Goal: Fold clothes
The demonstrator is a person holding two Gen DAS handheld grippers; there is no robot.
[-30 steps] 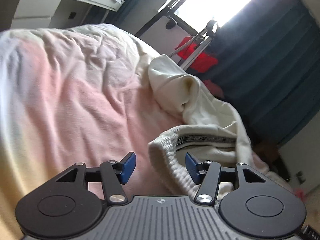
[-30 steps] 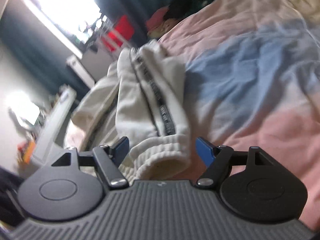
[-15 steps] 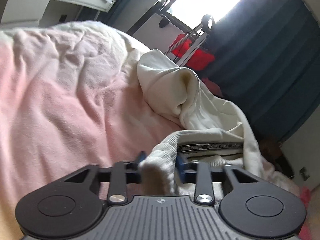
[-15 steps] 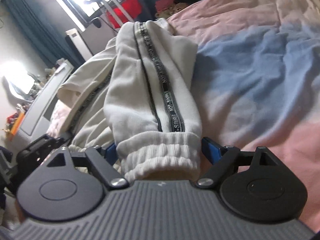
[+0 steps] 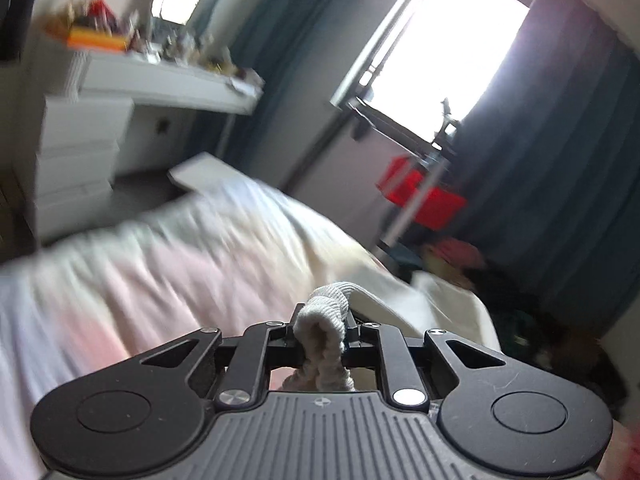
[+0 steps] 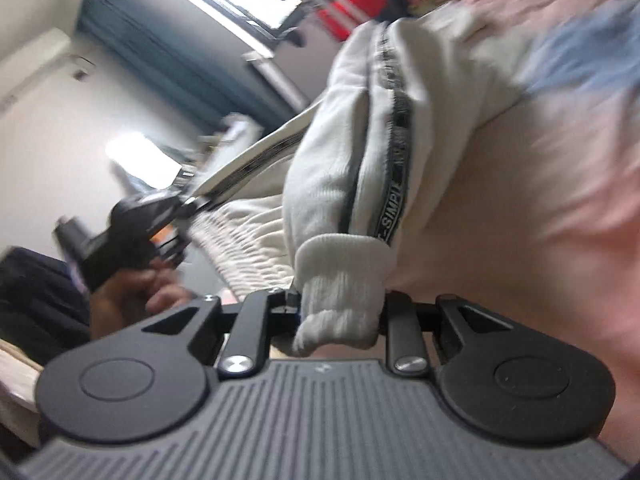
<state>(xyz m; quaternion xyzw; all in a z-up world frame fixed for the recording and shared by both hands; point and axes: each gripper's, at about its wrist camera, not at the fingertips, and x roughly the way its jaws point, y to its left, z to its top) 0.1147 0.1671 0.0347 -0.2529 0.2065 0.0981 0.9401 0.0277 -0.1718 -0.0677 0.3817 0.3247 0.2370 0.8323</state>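
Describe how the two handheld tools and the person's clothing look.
Both the left tool and the right tool are matte black: ribbed grey-black top plate, two round discs, linkage bars with silver rivets, small logo. Right tool shows a blue pad edge. The person's sleeve is dark.

One strip of lettering is showing: a dark tape [image 6: 394, 184] running down the side of the cream sweatpants [image 6: 332, 152], and near the ribbed cuff [image 6: 340, 280] it is reading "SIMPL", with the rest of the word smearing into blur; further up the tape the letters are staying unreadable
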